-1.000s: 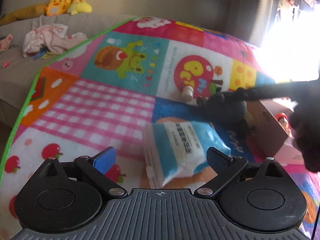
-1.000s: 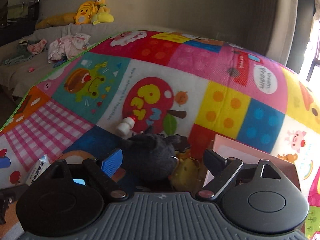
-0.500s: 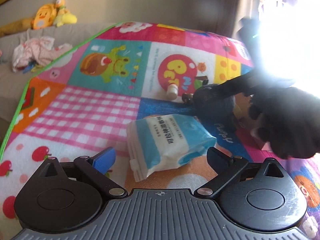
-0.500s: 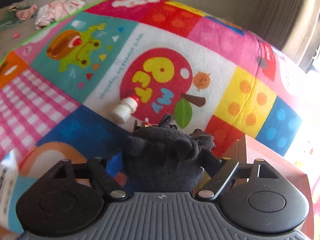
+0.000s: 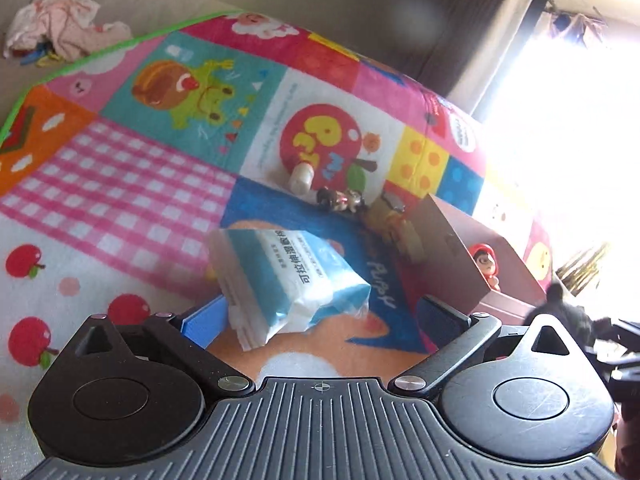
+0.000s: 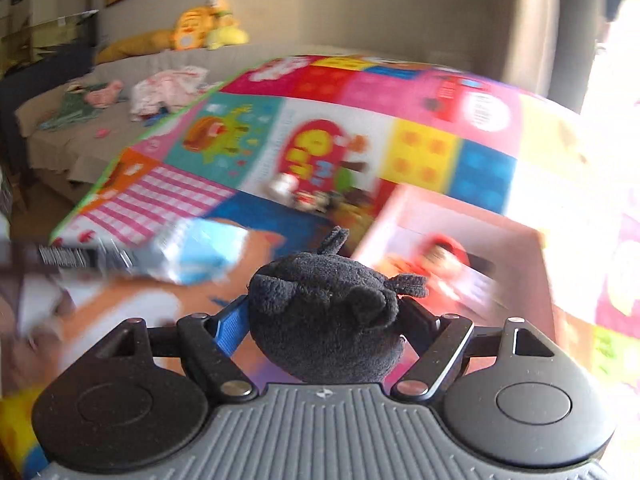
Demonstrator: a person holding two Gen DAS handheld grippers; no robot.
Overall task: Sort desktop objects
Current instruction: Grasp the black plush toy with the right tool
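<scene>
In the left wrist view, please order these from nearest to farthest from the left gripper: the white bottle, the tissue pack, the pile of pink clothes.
From the left gripper:
1. Tissue pack: between the open fingers, on the mat.
2. White bottle: farther up the mat, on the red circle.
3. Pink clothes: beyond the mat's green edge, top left.

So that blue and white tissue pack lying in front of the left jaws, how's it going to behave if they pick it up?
The tissue pack looks soft: its film wrapper is crinkled, so it would probably squash and sag rather than stay stiff. The glossy film may be a bit slippery. It is likely light for its size, and lying flat on the play mat, it should slide rather than roll.
</scene>
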